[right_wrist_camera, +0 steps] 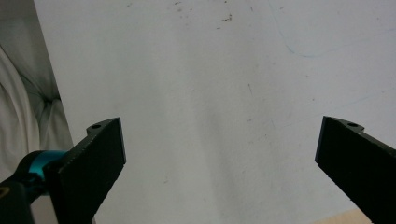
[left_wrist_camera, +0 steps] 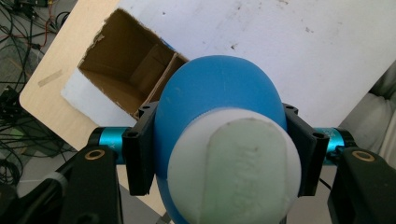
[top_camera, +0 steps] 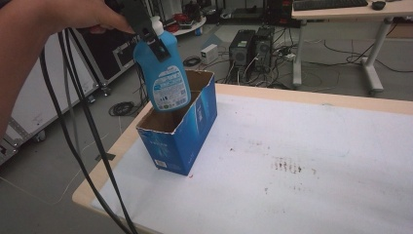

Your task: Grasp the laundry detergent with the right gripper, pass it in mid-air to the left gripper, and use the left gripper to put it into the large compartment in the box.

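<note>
Blue plastic bottle (top_camera: pixel 163 73): rounded shoulders, white cap at the top, pale printed label with small text and a barcode on its lower body. It hangs in the air, tilted, with its base just above the open mouth of the cardboard box (top_camera: pixel 180 131) and its cap leaning away from the box toward the person's hand (top_camera: pixel 97 17). Left gripper (left_wrist_camera: pixel 219 154): jaws clenched on the bottle's neck and shoulder, one black jaw pressed to each side, the white cap standing up between them in the left gripper view and the blue body dropping away beyond. Cardboard box: blue printed outside, bare brown inside, top flaps torn away, an inner divider visible in the left gripper view; it stands upright near the corner of the table (top_camera: pixel 316 161). Table: pale wooden edge, white covering with small dark smudges lying to the side of the box away from the corner. Black cables (top_camera: pixel 83 136) trail down from the left gripper, beside the box and off the table's edge. Right gripper (right_wrist_camera: pixel 219 158): jaws spread wide apart, nothing between them, hovering over the white covering, with white cloth (right_wrist_camera: pixel 23 93) at the edge of that view.
</note>
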`<state>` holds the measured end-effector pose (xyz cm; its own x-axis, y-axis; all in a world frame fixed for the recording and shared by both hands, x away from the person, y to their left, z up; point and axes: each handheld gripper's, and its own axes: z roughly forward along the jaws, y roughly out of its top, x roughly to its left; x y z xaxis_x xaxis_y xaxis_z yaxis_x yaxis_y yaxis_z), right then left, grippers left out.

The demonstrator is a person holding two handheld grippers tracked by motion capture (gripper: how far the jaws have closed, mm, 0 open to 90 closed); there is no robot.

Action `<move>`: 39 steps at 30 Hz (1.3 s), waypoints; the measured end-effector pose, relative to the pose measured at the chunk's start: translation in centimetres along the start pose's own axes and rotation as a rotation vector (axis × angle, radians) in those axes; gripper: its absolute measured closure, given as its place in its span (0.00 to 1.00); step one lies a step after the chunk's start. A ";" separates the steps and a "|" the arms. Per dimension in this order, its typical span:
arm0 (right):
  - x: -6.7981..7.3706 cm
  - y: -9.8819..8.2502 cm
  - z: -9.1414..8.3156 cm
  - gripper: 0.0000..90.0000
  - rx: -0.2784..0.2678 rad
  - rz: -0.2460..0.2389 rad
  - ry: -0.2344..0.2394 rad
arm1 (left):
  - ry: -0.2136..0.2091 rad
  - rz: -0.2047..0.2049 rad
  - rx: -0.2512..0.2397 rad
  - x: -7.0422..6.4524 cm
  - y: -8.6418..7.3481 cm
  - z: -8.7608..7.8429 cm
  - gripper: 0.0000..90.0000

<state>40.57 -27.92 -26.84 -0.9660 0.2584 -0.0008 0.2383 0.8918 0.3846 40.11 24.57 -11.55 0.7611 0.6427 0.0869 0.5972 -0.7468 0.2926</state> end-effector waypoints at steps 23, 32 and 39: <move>-0.2 -0.6 1.8 0.01 0.020 0.022 0.028 | -0.052 0.037 0.066 0.7 -2.7 10.3 0.42; -0.2 -0.9 2.1 0.01 0.018 0.028 0.033 | -0.047 0.040 0.104 0.9 -3.3 13.4 0.42; -0.2 -1.0 2.3 0.01 0.023 0.031 0.037 | -0.052 0.049 0.126 0.8 -3.6 14.9 0.42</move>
<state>40.73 -27.96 -29.31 -0.9611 0.2723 0.0453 0.2699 0.8920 0.3626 42.36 25.18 -26.76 0.8005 0.5974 0.0480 0.5832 -0.7950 0.1671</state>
